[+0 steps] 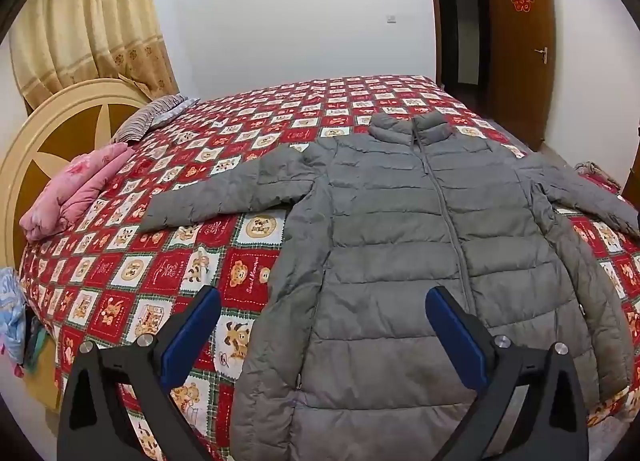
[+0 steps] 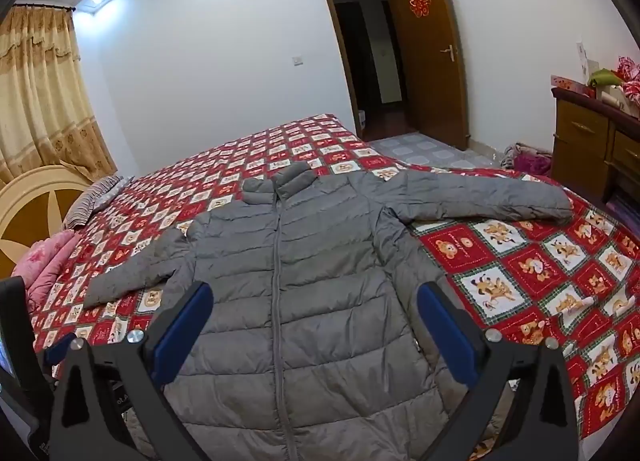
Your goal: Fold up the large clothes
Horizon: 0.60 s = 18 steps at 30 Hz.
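One grey puffer jacket (image 1: 420, 261) lies flat, front up, on the bed (image 1: 180, 261), which we see covered by a red-and-white checked bedspread with cartoon bears. We note horizontal quilted channels, a zip closed up the middle, and a stand-up collar at the far end, its two halves slightly parted. Both sleeves are spread out sideways; in the right wrist view the right-hand sleeve (image 2: 480, 197) runs out nearly straight, the other sleeve (image 2: 132, 273) angles down toward the near-left. Hem is nearest us, rumpled a bit at the bottom edge. Fabric looks lightly creased, unfolded everywhere. We see the left gripper (image 1: 322, 325) with fingers spread wide, hovering over the jacket's lower left side and the bedspread next to it, nothing between them. Right gripper (image 2: 314, 317) likewise wide, above the lower middle of the jacket, gripping nothing. Folded pink quilt (image 1: 76, 193) sits by the headboard (image 1: 48, 133), well apart from the jacket. Wooden door (image 2: 428, 53) stands open beyond.
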{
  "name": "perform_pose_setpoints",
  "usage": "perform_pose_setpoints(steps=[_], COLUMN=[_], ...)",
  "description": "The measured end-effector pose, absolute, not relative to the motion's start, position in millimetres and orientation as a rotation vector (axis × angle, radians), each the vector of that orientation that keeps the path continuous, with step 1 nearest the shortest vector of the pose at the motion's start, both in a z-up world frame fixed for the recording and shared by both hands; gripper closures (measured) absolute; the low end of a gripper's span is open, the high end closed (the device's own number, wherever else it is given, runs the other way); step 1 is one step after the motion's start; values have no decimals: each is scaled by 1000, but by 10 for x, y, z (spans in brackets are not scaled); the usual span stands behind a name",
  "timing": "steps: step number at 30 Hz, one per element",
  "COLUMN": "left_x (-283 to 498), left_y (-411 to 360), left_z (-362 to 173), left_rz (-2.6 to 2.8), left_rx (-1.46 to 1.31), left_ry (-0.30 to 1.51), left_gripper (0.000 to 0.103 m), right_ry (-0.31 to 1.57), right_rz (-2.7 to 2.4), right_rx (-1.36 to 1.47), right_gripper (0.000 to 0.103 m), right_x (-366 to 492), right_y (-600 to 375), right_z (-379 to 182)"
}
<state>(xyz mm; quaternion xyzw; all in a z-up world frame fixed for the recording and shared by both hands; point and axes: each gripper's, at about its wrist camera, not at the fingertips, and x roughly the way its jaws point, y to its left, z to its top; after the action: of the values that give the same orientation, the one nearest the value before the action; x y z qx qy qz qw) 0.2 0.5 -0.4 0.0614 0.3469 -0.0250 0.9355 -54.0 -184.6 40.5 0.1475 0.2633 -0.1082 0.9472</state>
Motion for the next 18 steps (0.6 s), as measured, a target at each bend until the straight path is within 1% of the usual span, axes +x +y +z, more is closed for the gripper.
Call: perform_pose_setpoints(steps=[9,10,18], left_x=[71,-5,-31], left_y=[143,68,-12], left_z=[8,-23,-42], left_rz=[-85,-76,-85], left_rx=[108,125,137], left_ry=[743,718,728], left_gripper=[1,1,1], right_ry=[541,538,526], right_rz=[-237,-239,-237], right_rx=[292,294,294], right_gripper=[0,0,0], right_x=[-581,-598,-609], right_y=[-1822,-1832,-1862], right_z=[339,341,387])
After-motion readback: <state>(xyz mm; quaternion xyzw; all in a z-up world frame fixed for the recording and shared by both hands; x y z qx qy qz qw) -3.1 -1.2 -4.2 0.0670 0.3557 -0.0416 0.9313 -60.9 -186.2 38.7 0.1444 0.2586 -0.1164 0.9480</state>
